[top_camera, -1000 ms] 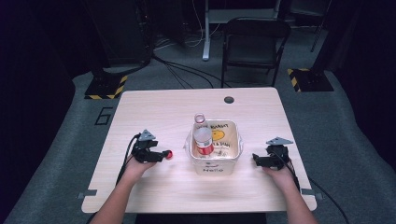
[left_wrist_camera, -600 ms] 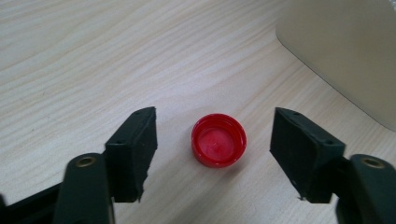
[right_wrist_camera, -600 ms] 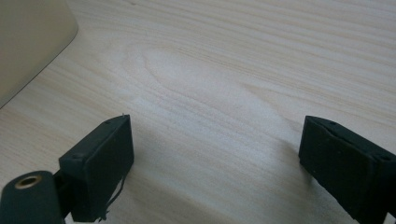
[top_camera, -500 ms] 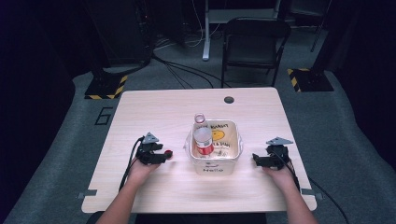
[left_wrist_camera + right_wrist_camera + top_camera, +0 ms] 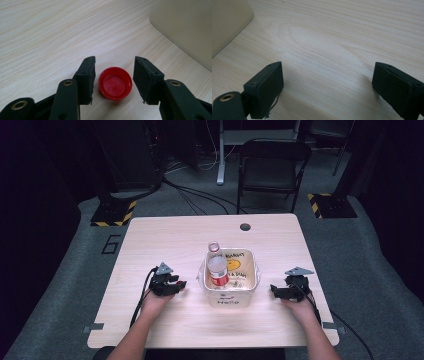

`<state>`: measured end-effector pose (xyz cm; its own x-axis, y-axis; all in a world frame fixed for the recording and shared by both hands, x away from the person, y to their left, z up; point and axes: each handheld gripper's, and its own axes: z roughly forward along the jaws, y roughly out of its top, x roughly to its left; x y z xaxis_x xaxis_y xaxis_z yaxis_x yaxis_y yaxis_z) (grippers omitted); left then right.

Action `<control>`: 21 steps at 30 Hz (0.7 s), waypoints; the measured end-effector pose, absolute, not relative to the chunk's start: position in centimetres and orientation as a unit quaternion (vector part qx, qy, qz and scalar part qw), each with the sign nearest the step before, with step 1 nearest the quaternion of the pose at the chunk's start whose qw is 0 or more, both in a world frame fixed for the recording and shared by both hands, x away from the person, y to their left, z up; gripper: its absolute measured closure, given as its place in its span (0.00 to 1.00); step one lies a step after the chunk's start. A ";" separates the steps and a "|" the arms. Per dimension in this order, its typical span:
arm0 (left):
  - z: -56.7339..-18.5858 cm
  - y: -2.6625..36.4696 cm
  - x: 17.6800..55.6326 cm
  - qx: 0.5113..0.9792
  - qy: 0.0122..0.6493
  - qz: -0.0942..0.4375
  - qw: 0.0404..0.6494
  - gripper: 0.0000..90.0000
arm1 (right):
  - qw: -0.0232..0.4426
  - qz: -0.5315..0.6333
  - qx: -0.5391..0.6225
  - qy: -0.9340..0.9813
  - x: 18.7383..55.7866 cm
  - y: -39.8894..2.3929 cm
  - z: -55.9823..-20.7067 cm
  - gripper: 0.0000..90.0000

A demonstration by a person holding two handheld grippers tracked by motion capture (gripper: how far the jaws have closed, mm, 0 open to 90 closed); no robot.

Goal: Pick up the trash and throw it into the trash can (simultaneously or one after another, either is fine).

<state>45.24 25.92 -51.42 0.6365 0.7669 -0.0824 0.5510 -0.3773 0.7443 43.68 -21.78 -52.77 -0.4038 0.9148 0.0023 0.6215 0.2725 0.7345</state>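
Left gripper [image 5: 113, 75] low on the table [image 5: 165, 240], jaws have just been closing in round a red cap [image 5: 115, 83] lying inside-up btwn them, small gaps both sides, not pinched yet. Right gripper [image 5: 327, 87] spread wide over bare wood, nothing btwn. Farther in, cream tub [image 5: 229, 296] mid-table w/ an uncapped bottle [image 5: 217, 267] standing inside.

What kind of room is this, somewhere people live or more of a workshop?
Most likely a lab or studio set up for recording, not a home. A plain wooden table stands on grey carpet, cables run across the floor, and yellow-and-black striped stand bases sit beside a folding chair against dark surroundings.
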 end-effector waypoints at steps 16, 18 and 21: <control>-51.9 26.1 45.1 0.818 0.409 0.147 0.375 0.64 | 0.218 0.336 0.501 0.767 43.7 -21.8 -52.8 0.11; -51.9 26.1 45.1 0.819 0.410 0.148 0.372 0.65 | 0.218 0.336 0.501 0.767 43.7 -21.8 -52.8 0.11; -51.7 26.2 45.0 0.820 0.412 0.148 0.369 0.65 | 0.218 0.336 0.501 0.767 43.7 -21.8 -52.8 0.11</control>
